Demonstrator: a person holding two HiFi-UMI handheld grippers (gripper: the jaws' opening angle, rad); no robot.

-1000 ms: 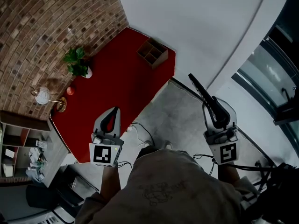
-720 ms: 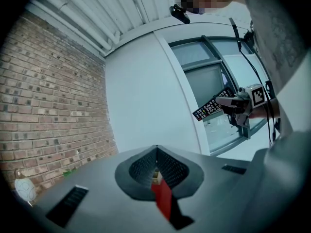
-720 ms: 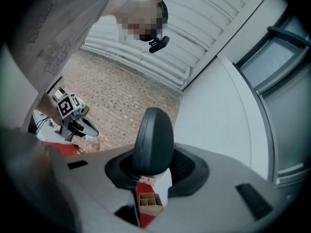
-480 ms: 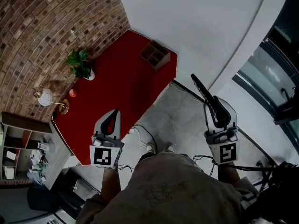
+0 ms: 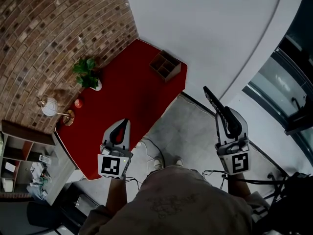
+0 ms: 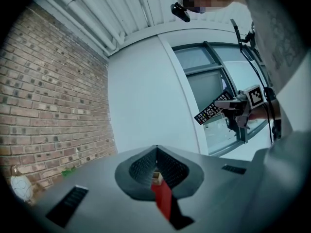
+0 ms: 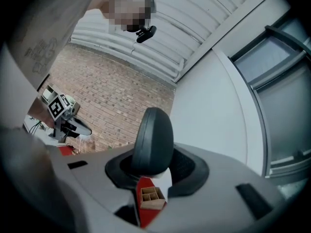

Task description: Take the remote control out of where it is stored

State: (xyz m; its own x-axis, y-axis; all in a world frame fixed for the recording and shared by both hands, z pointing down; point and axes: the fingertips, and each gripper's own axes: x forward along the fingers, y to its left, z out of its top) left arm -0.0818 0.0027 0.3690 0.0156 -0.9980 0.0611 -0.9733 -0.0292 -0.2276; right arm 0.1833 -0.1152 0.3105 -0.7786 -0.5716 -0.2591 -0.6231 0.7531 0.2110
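Head view. The right gripper point(image 5: 228, 123), right of centre, is clamped on the lower end of the remote control point(image 5: 217, 106). The remote sticks out up-left past the jaws, over the floor and well apart from the red tabletop point(image 5: 128, 94). The wooden organizer point(image 5: 165, 66) sits at the tabletop's far end. I judge the remote already out of storage, so the step in hand is carrying it clear. The left gripper point(image 5: 119, 131), lower left, hangs over the tabletop's near edge.

Left gripper view. My left gripper point(image 6: 156, 161) has its jaws pressed together with nothing between them. At right of frame the remote point(image 6: 212, 111) juts from the right gripper point(image 6: 236, 106), button face showing.

Right gripper view. The right gripper point(image 7: 152, 161) is partly closed onto the remote point(image 7: 151, 140), whose dark rounded body fills the gap. The organizer point(image 7: 150, 196) shows below, distant.

Note: it is gripped by one end, so most of its length hangs free. I should move slowly, avoid wrist flicks, and hold the squeeze constant. The free left gripper can steady the far end if it droops.
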